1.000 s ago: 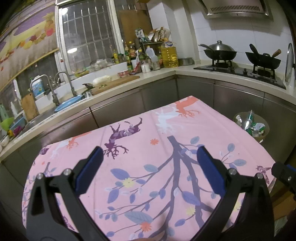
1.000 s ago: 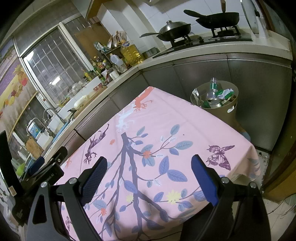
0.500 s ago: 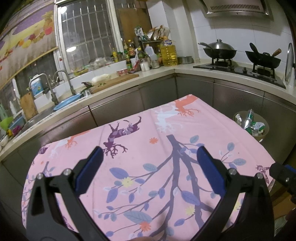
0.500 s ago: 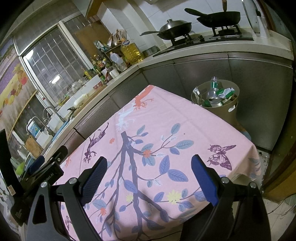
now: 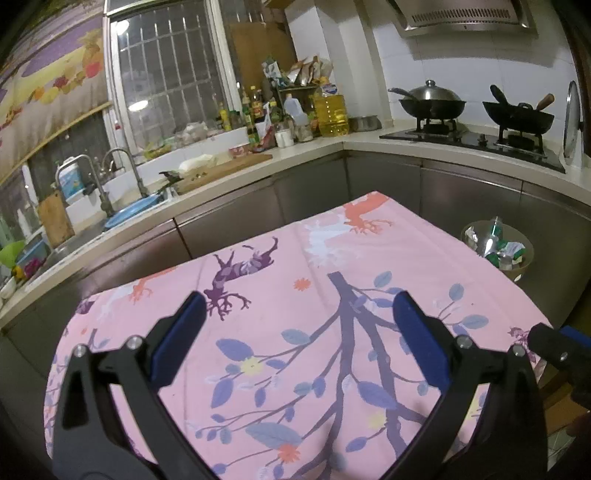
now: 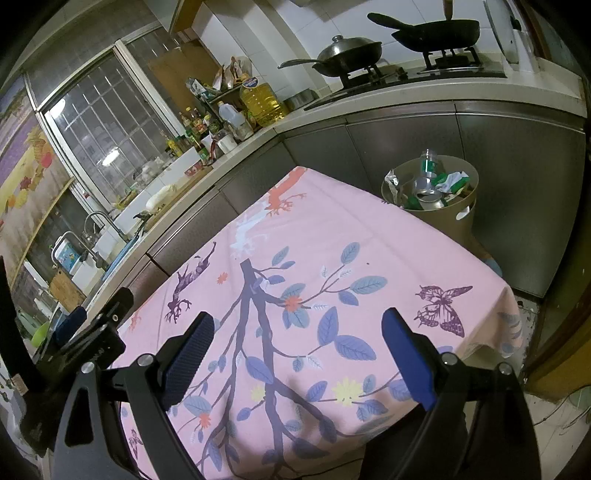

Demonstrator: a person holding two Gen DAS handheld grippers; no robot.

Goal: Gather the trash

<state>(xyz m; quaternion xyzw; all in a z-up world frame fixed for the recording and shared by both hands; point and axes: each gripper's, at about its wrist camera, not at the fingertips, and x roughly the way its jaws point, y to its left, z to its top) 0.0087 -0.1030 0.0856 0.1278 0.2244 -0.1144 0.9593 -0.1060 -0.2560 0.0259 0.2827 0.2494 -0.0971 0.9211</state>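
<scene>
We hold the left tongs (image 5: 297,314) and right tongs (image 6: 297,332) spread wide, gripping nothing, above the pink cloth (image 6: 332,258) on the worktop (both well clear of it). Beyond its far right corner stands the bin (image 6: 458,218), holding the trash (image 6: 430,188).

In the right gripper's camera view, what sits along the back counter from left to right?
Sink faucet → cooking oil jug → lidded wok → black wok.
</scene>
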